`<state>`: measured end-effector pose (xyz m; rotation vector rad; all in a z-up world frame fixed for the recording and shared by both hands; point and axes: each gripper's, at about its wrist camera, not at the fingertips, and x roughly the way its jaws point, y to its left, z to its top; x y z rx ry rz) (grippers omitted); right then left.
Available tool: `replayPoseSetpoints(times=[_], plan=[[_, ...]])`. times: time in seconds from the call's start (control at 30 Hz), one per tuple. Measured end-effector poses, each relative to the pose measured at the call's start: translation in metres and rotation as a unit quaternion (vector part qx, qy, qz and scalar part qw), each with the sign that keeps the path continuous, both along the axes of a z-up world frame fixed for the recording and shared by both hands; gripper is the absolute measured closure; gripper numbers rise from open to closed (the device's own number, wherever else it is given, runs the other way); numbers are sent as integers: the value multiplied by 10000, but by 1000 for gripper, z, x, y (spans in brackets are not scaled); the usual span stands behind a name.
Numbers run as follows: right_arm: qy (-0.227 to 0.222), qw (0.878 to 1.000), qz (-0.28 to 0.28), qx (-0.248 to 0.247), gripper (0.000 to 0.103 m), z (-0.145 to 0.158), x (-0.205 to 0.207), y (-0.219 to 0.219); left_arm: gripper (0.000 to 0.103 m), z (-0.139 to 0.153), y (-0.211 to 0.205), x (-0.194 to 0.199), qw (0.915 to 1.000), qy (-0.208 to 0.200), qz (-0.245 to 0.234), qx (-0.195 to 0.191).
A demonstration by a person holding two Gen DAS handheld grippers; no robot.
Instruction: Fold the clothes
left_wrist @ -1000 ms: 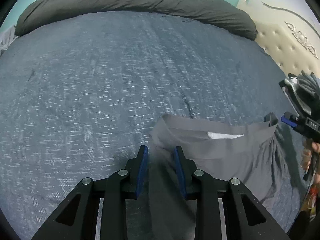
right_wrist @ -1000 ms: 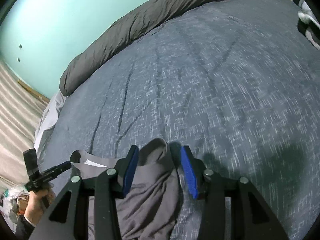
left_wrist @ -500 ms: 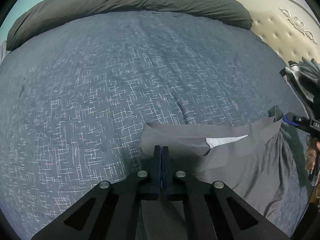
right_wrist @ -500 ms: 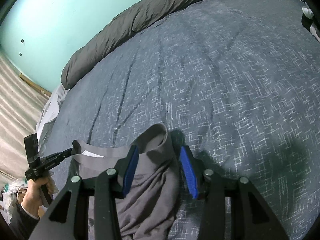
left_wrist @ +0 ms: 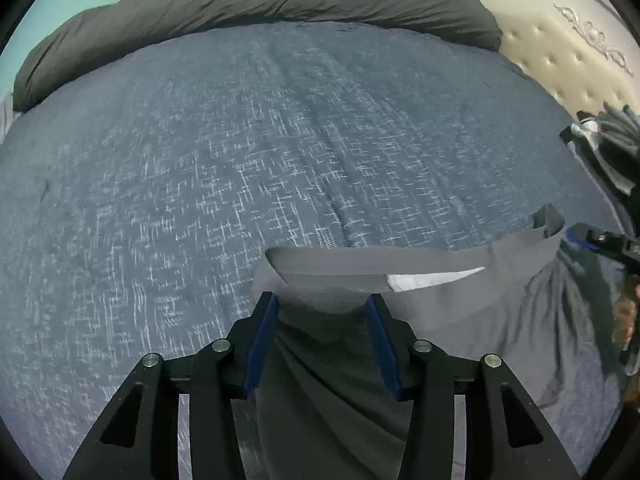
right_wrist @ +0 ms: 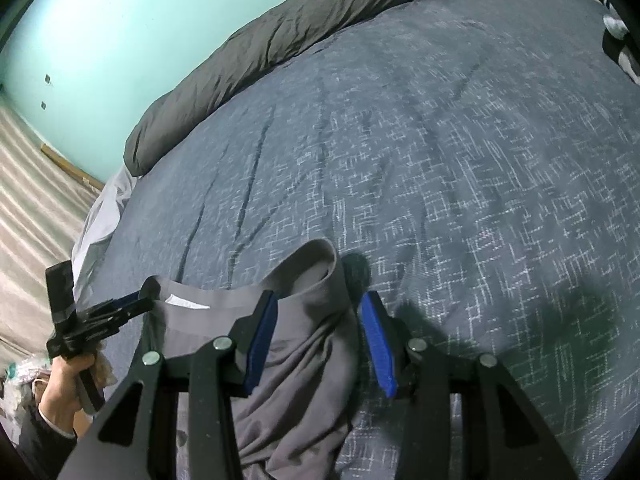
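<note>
Teal wall [right_wrist: 100,40], striped floor [right_wrist: 32,200], tufted cream headboard [left_wrist: 560,52], blue bedspread [left_wrist: 240,140]

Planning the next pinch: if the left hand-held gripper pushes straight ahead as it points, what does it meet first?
Probably the grey garment's waistband, just beyond the open left hand-held gripper; after that only the blue bedspread. Depth is uncertain.

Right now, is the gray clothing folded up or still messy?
Still messy. The gray garment lies bunched and wrinkled on the blue bedspread, its waistband gaping so the white tag shows. Both tongs, left and right, are open.
</note>
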<state>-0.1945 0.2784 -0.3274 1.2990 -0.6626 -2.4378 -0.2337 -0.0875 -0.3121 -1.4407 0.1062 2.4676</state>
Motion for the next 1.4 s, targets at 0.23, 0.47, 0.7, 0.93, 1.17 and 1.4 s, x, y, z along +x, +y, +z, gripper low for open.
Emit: replayPoseSetpoints(times=[0.23,0.47,0.7,0.93,1.17,1.4], plan=[[-2,10000,-7,38,59,-2,-2,1,93,0,-7,-2,10000,11,-79,-32],[51,9998,74,193,58,0,-8,-2,97,10,-22,-11,9999,87,69,19],[198,9954,737,577,46,4,-22,-23,97,17,-49,-28,9987,7,467,216],[214,9897,1050,948,45,-2,-36,-39,97,10,-70,-37,9963,-164,738,414],[8,9884,1149,994,45,-14,-57,-53,97,3,-87,-43,9934,-313,904,626],[-27,9883,1217,922,63,-19,-62,-58,83,9,-96,-38,9915,-290,798,981]])
